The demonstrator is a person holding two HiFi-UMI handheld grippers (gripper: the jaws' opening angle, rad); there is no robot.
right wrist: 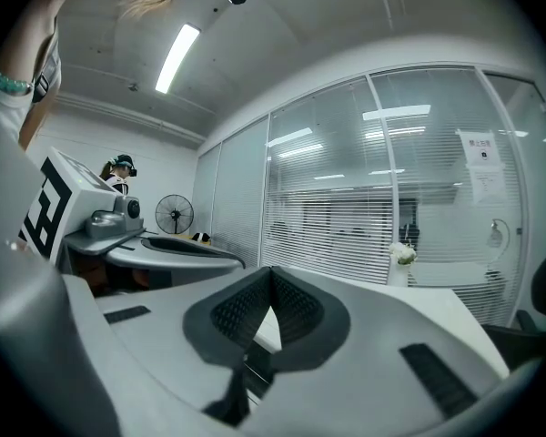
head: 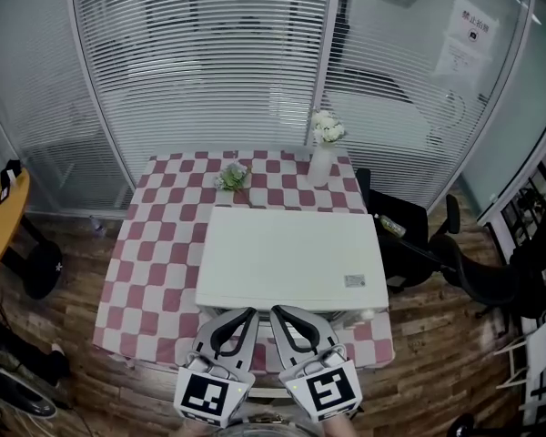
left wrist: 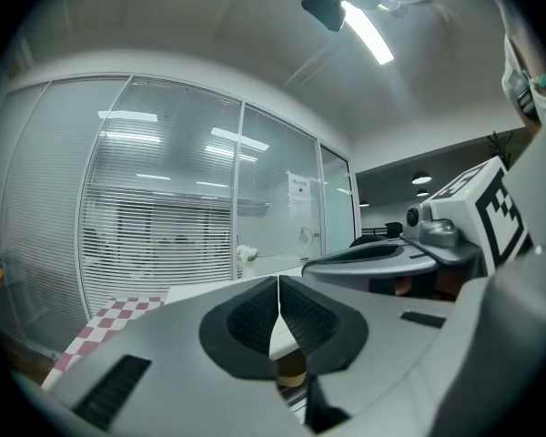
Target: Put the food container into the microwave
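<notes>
The white microwave (head: 291, 258) stands on a table with a red-and-white checked cloth (head: 155, 244), and I look down on its top. No food container shows in any view. My left gripper (head: 252, 313) and right gripper (head: 276, 311) hang side by side just in front of the microwave's near edge, tips close together. In the left gripper view the left gripper (left wrist: 278, 300) has its jaws pressed together with nothing between them. The right gripper (right wrist: 271, 291) is likewise shut and empty in its own view. Each gripper's view shows the other alongside.
A white vase of flowers (head: 322, 157) and a small green sprig (head: 232, 177) sit on the table behind the microwave. Black office chairs (head: 419, 235) stand to the right and a yellow round table (head: 0, 209) to the left. Glass walls with blinds (head: 209, 62) close the back.
</notes>
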